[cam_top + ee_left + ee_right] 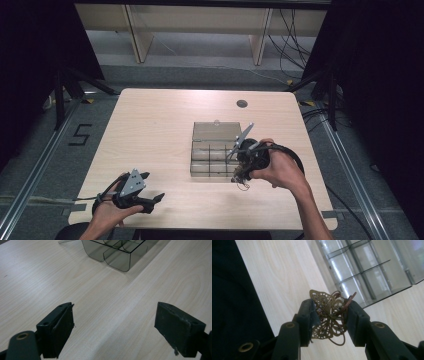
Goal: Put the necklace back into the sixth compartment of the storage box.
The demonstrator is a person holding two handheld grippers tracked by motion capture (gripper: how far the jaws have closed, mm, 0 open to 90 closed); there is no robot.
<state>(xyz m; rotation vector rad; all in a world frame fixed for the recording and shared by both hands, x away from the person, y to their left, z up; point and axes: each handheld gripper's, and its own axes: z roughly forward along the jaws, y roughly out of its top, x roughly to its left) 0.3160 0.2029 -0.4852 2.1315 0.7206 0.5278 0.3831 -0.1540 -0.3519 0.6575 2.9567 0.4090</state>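
A brass filigree butterfly ornament (327, 315) with thin wire loops is pinched between the two black jaws of my right gripper (329, 317). In the high view that right gripper (242, 172) hangs just off the front right corner of a clear compartment box (214, 150), with the butterfly ornament (242, 176) dangling under it above the table. The compartment box (372, 270) lies beyond the jaws, its cells looking bare. My left gripper (150, 192) rests near the table's front left, jaws wide apart. Bare wood lies between the left gripper's (115, 327) jaws, with the box (117, 252) farther off.
The light wood table (150, 125) has a round cable hole (242, 103) near its back edge. The box's hinged lid (216, 131) lies open flat behind it. Dark floor, rails and cables surround the table; its front edge is close to both hands.
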